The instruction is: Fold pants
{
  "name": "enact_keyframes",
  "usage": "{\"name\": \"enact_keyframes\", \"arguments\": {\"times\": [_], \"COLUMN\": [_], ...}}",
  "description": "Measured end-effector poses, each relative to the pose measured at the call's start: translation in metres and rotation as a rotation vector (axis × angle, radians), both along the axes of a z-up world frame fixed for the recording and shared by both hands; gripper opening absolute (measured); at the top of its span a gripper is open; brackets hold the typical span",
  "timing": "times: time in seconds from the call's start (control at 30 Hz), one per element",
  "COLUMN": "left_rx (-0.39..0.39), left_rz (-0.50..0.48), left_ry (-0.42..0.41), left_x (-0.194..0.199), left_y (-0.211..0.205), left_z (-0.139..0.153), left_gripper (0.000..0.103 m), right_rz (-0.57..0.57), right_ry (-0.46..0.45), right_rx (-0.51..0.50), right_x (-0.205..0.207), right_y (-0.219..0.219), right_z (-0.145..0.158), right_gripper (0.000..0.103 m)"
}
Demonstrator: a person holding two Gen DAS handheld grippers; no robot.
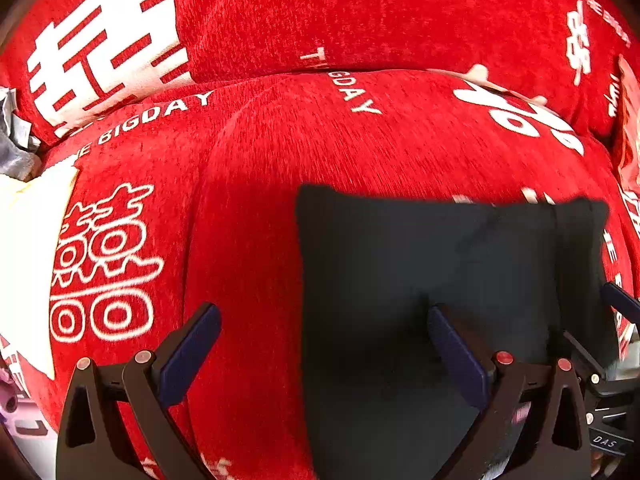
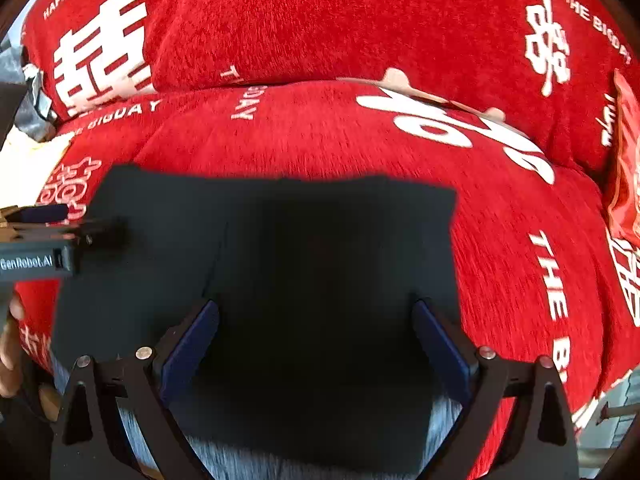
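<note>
The dark, near-black folded pants lie flat as a rough rectangle on a red plush sofa cover printed with white Chinese characters and white lettering. In the right wrist view the pants fill the lower middle of the picture, their far edge straight and running across the seat cushion, their near edge hanging toward a patch of pale blue-grey fabric at the bottom. In the left wrist view the same pants sit to the right of centre, with a seam or fold line running down near their right side.

The right gripper hangs over the pants with its two blue-padded jaws spread wide; nothing is pinched between the pads, and the cloth beneath them lies undisturbed. The left gripper also stands wide open, its left pad above bare red cover and its right pad above the pants, gripping nothing. In the right wrist view, the left gripper's grey body enters from the left edge just over the left corner of the pants, with part of a hand below it. The right gripper's black frame shows at the right edge of the left wrist view.

Behind the seat, a red back cushion carries the same white print. A red patterned pillow leans at the far right. At the far left, grey crumpled material and a pale cream surface lie beside the sofa cover.
</note>
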State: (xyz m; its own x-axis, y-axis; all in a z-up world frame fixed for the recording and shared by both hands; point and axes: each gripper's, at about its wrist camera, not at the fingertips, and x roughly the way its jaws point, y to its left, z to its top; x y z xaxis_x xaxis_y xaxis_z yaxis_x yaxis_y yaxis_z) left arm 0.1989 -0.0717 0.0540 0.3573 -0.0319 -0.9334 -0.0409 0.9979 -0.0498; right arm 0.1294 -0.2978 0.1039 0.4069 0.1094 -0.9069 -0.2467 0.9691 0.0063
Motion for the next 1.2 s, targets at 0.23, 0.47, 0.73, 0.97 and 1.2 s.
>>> {"name": "enact_keyframes", "arguments": {"times": [0.23,0.47,0.73,0.97,1.2], "left_rx": [-0.073,-0.121,-0.318,-0.368,-0.401], "left_rz": [-0.023,0.005,-0.025,-0.062,-0.046], "left_ry": [-0.024,-0.015,0.065,0.112,0.085], "left_x": [-0.059,-0.078,-0.053,-0.027,-0.024], "left_y": [0.01,0.021,0.028,-0.002,-0.004], "left_z": [-0.005,-0.006,-0.014,-0.032,-0.041], "left_gripper": [0.103,0.103,0.103,0.103,0.101], "right_rz": [-0.018,-0.078,-0.205,-0.148,-0.19], "right_ry": [-0.038,-0.079,-0.076,0.092,0.146], "right_rx": [-0.018,-0.063,0.083,0.284,0.462], "right_x": [-0.057,-0.062,-0.045,-0.03,-0.02], "right_y": [-0.012,-0.014,-0.064,-0.074,-0.069], "right_z": [-0.006,0.015,0.018,-0.024,-0.052], "right_gripper": [0.102,0.103,0.103,0.103,0.103]}}
